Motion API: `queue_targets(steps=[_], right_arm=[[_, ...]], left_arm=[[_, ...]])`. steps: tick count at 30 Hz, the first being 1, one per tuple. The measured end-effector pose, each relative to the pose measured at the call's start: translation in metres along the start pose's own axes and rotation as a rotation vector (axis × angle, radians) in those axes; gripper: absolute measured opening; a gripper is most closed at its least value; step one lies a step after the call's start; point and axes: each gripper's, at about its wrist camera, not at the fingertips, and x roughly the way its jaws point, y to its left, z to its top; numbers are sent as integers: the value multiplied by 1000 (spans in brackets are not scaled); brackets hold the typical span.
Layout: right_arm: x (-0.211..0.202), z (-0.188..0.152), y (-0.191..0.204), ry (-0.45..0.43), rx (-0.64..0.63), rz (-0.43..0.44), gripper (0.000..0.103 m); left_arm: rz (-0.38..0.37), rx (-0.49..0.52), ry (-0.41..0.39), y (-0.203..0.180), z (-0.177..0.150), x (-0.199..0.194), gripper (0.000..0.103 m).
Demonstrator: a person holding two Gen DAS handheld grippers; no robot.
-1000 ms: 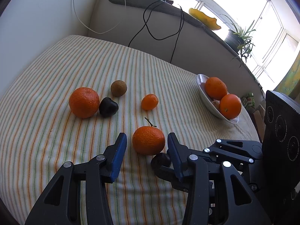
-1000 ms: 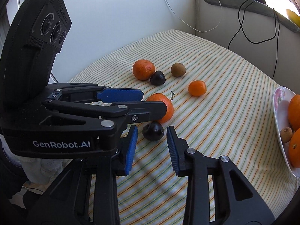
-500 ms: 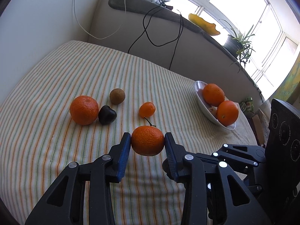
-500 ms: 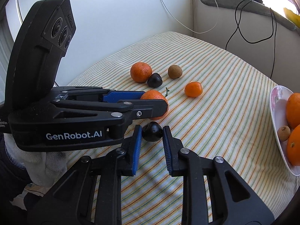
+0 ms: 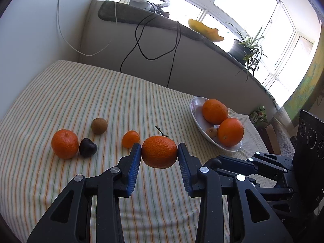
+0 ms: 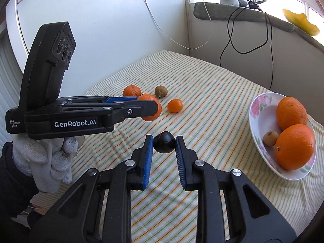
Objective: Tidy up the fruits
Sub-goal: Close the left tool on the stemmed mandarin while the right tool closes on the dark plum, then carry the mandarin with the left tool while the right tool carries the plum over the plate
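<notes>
My left gripper (image 5: 159, 154) is shut on a stemmed orange tangerine (image 5: 159, 151) and holds it above the striped cloth; it also shows in the right wrist view (image 6: 150, 110). My right gripper (image 6: 163, 144) is shut on a dark plum (image 6: 164, 144), lifted off the cloth. A white flowered bowl (image 6: 255, 109) at the right holds two oranges (image 6: 291, 113) and a small brown fruit (image 6: 270, 138). On the cloth lie a tangerine (image 5: 64, 144), a second dark plum (image 5: 87, 147), a kiwi (image 5: 99, 126) and a small tangerine (image 5: 130, 139).
The table wears a striped cloth (image 5: 81, 93) and stands against a white wall on the left. Black cables (image 5: 141, 46) hang down the back ledge, which carries a potted plant (image 5: 246, 48). The bowl sits near the cloth's right edge.
Both grippers closed on their fruit and lifted: the left took the stemmed tangerine, the right took the dark plum. Both rose above the cloth.
</notes>
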Motion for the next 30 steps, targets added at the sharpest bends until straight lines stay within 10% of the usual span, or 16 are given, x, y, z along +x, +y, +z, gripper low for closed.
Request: queue_targets(steps=[30], right_arm=[[-28,10,-92,-60,117,-170,23]], left_arm=[[-87,99,48,-71,57,90,35]])
